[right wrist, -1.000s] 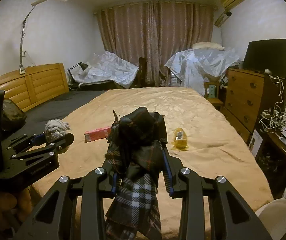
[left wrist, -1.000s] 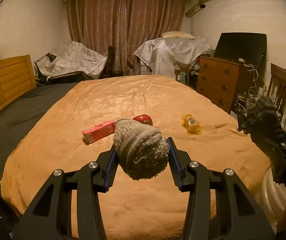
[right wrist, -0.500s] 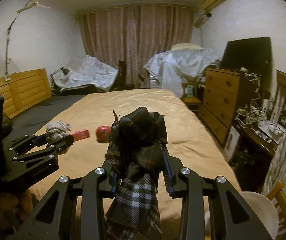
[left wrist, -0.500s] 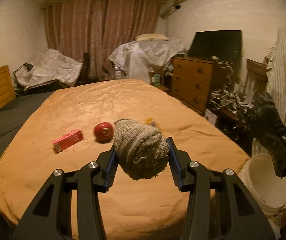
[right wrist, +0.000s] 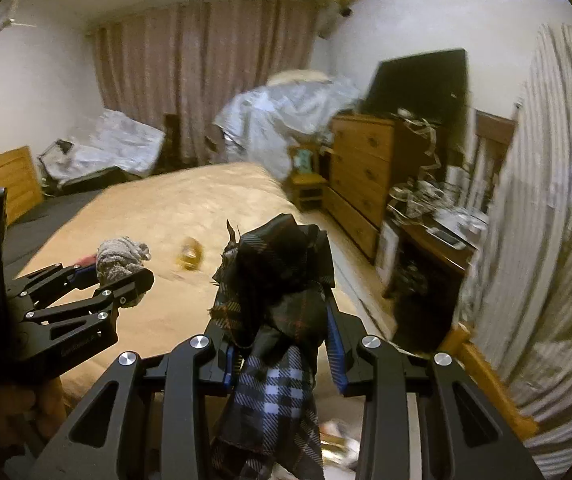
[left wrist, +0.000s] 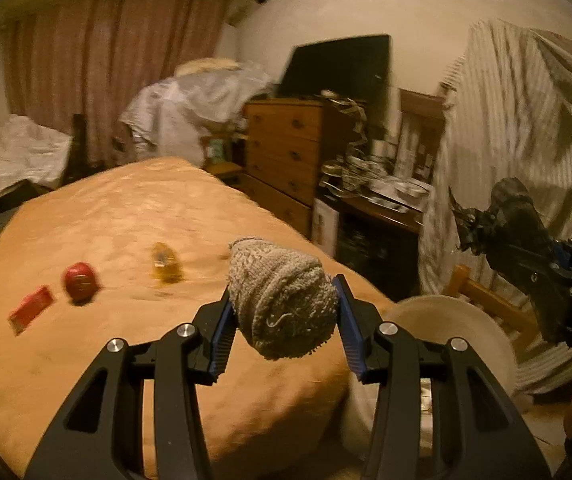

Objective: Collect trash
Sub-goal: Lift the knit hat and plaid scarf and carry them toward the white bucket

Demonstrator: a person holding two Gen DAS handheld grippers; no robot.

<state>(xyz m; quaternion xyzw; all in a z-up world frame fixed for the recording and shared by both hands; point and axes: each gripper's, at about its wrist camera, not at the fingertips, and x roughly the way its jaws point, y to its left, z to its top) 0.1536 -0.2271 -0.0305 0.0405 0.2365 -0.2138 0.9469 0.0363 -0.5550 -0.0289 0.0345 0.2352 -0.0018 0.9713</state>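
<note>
My left gripper [left wrist: 284, 320] is shut on a grey knitted sock [left wrist: 282, 300] and holds it above the bed's foot corner. My right gripper [right wrist: 282, 316] is shut on a dark plaid cloth [right wrist: 278, 304] that hangs down between its fingers. A white bucket [left wrist: 445, 328] stands on the floor just right of the bed corner, below and right of the left gripper. On the orange bedspread [left wrist: 126, 240] lie a red box [left wrist: 30, 309], a red round object [left wrist: 80, 281] and a yellow wrapper [left wrist: 166, 266].
A wooden dresser [left wrist: 286, 152] with a black TV [left wrist: 337, 68] stands right of the bed. A cluttered low table [left wrist: 377, 200] and a striped hanging cloth [left wrist: 517, 140] are on the right. A wooden chair frame [right wrist: 481, 368] is near the bucket.
Both grippers have swung to the right with their cloths still held. The bed items slid left in view and the white bucket came into fuller view by the bed corner.
</note>
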